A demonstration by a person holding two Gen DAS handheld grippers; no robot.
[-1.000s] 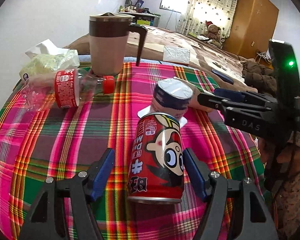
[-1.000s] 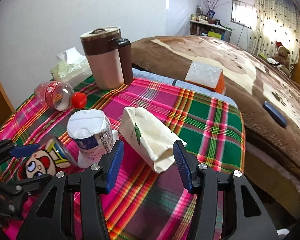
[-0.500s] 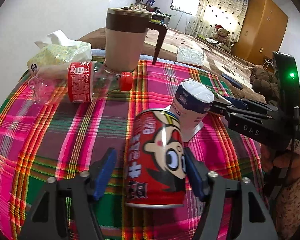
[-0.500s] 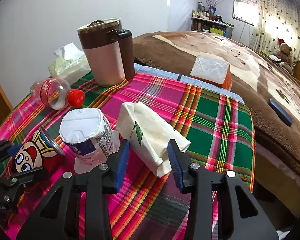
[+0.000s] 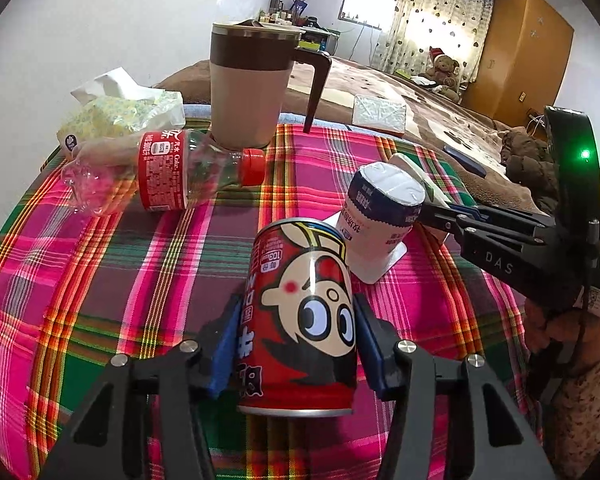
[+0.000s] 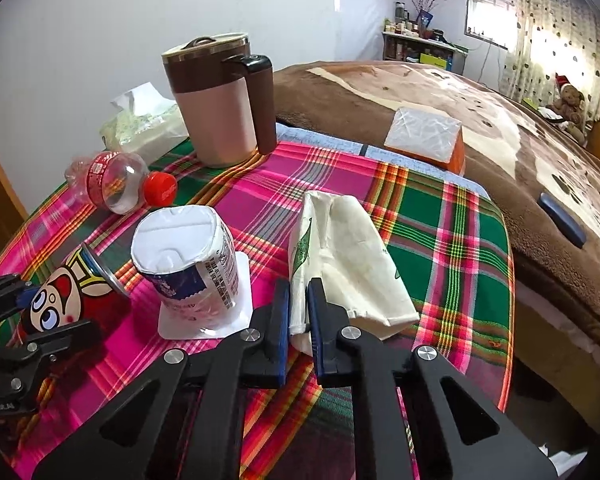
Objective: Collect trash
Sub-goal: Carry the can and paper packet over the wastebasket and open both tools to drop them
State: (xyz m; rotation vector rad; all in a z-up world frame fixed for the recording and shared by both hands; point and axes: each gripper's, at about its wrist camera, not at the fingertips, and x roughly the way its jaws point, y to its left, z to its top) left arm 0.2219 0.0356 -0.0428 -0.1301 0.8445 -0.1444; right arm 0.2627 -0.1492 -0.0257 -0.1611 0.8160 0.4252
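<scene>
We've got L gripper (image 5: 296, 344) just closing round upright can (image 5: 300, 312); R gripper (image 6: 299, 316) just clamped bag's (image 6: 348, 264) near end, bag running away from jaws.

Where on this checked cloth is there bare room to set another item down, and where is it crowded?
Free: the near-left cloth, bordered by the bottle and the can; also the green right corner beside the paper bag. Crowded: the middle, where can, yogurt cup and bag sit close, and the back by the jug.
</scene>
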